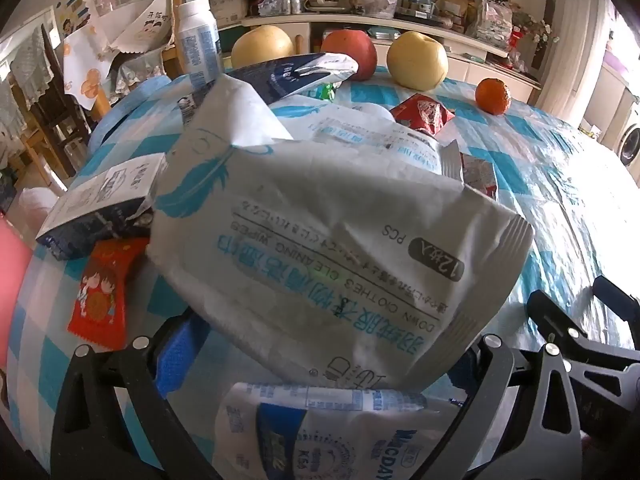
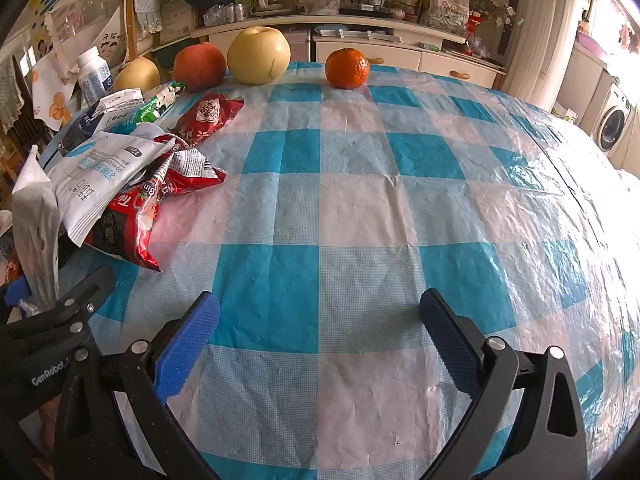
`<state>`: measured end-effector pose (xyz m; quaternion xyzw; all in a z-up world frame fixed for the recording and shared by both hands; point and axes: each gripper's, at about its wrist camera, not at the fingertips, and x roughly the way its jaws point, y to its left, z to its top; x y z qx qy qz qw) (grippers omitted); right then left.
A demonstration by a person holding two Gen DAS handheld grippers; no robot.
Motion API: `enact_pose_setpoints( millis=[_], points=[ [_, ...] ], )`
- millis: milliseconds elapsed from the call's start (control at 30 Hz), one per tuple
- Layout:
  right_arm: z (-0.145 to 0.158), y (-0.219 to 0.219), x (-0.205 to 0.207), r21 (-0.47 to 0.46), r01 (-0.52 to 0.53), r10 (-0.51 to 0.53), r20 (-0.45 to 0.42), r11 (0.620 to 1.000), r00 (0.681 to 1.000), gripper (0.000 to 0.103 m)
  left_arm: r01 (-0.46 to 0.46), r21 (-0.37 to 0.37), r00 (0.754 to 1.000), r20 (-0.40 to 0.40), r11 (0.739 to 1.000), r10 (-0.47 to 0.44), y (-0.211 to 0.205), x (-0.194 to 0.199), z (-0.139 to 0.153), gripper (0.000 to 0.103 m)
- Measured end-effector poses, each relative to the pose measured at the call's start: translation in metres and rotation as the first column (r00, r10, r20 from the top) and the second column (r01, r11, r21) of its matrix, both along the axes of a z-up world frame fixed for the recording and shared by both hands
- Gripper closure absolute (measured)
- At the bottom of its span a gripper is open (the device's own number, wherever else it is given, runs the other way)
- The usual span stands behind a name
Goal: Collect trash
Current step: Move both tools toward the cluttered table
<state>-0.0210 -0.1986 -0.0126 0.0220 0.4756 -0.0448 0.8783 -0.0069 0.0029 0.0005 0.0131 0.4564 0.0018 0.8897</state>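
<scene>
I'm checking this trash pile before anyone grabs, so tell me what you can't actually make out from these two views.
- Left wrist view: the left gripper has its fingertips covered by the white wipes packet, so contact is unclear.
- Left wrist view: the mask packet is cut off by the bottom edge.
- Right wrist view: the silver wrapper runs off the left edge.
- Right wrist view: the white bottle label is too small to read.

Desk under blue-white checked cloth. Along far edge, in row: yellow pear, red apple, second larger yellow pear, mandarin set apart toward middle. White pill bottle upright at far left corner. Behind desk: cluttered cream sideboard; washing machine at right.
</scene>
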Motion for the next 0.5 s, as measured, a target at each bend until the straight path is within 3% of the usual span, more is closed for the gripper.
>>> enact_pose_setpoints(
  millis=[267, 500],
  points=[
    [0.006, 0.006, -0.007, 0.027, -0.034, 0.034, -0.006, 0.999, 0.999, 0.005, 0.001, 0.043, 1.000, 0.012, 0.999, -0.002, 0.002, -0.027, 0.012, 0.004],
    [0.069, 0.010, -0.072, -0.020, -0.057, 0.061, 0.265, 0.998, 0.962, 0.005, 0.021, 0.024, 0.989, 0.148, 0.999, -0.024, 0.020, -0.067, 0.058, 0.004]
  ],
)
